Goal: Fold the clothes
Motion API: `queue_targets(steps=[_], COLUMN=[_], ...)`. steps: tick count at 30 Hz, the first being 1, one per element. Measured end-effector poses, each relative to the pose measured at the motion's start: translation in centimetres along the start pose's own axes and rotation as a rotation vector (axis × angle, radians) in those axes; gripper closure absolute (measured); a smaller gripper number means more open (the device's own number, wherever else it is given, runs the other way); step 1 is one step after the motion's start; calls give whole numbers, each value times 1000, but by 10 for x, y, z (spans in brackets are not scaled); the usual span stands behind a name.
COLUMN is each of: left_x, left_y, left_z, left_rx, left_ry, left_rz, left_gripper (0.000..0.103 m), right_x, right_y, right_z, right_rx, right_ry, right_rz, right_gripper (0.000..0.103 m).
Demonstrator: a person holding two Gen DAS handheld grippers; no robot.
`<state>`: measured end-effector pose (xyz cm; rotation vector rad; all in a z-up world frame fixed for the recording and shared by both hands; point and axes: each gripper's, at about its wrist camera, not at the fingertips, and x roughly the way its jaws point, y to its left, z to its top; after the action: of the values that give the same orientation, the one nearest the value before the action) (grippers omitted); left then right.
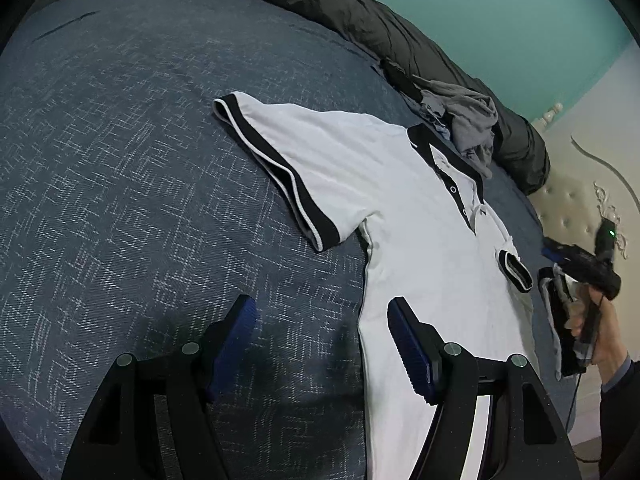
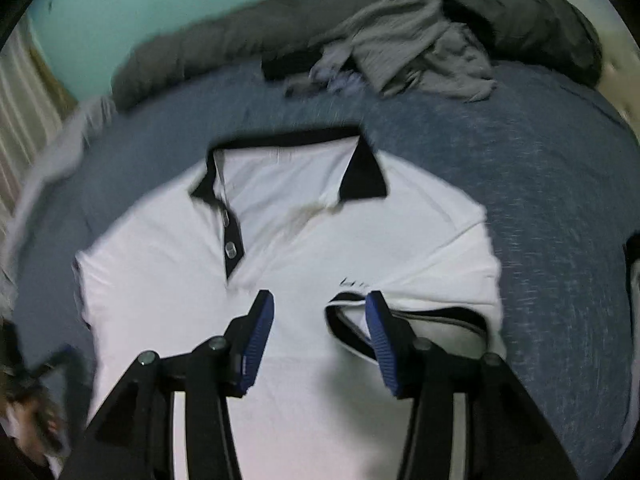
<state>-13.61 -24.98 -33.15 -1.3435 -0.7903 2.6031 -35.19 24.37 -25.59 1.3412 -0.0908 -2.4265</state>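
I judge I am mid-fold on the white polo shirt point(image 2: 280, 240): its right sleeve point(image 2: 416, 320) already lies turned in over the chest, while the left sleeve point(image 1: 280, 172) lies spread flat on the blue bedspread point(image 1: 120, 160).

My right gripper point(image 2: 320, 336) hangs over the shirt's chest with its jaws spread and nothing pinched; the folded sleeve's black cuff lies just beside the right-hand pad, and I cannot tell whether it touches. My left gripper point(image 1: 320, 344) hovers over the shirt's side seam, jaws wide apart and empty, one finger above the bedspread and the other above the white cloth.

The next move, as I read it, calls for the left gripper to take the spread sleeve near its black-and-white cuff and carry it across the chest to match the other side.

The shirt lies face up in the middle of the bed, collar toward the far edge, placket buttoned, fabric fairly smooth with slight puckers under the collar. A crumpled grey garment point(image 2: 416, 52) waits near the far edge, against a dark rolled duvet point(image 1: 360, 28).
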Motion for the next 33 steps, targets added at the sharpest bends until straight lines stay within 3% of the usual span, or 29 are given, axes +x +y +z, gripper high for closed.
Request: queue_targets(steps=[4, 7, 11, 15, 17, 19, 22, 28, 33], left_x=[0, -1, -1, -2, -2, -3, -4, -6, -10], left_y=[3, 0, -7, -12, -13, -13, -13, -12, -12], left_z=[1, 0, -1, -2, -2, -2, -3, -4, -6], left_rx=[-10, -7, 11, 27, 34, 36, 34, 35, 34], left_ry=[1, 2, 8, 16, 17, 16, 20, 20, 16], left_rz=[2, -1, 1, 3, 5, 5, 2, -2, -5], left_gripper=[31, 31, 31, 31, 31, 31, 31, 31, 31], right_x=[-28, -21, -2, 14, 19, 20, 17, 21, 6], right_y=[-46, -84, -93, -94, -91, -87, -75, -51, -58], right_z=[-9, -23, -38, -50, -56, -62, -73, -103, -106], right_rx=[73, 199, 181, 139, 107, 62, -22, -224, -151], right_ry=[-89, -61, -13, 10, 21, 21, 23, 134, 157], right_rz=[-55, -14, -33, -43, -38, -40, -43, -23, 95], right_gripper=[55, 55, 56, 71, 90, 99, 101, 101, 101])
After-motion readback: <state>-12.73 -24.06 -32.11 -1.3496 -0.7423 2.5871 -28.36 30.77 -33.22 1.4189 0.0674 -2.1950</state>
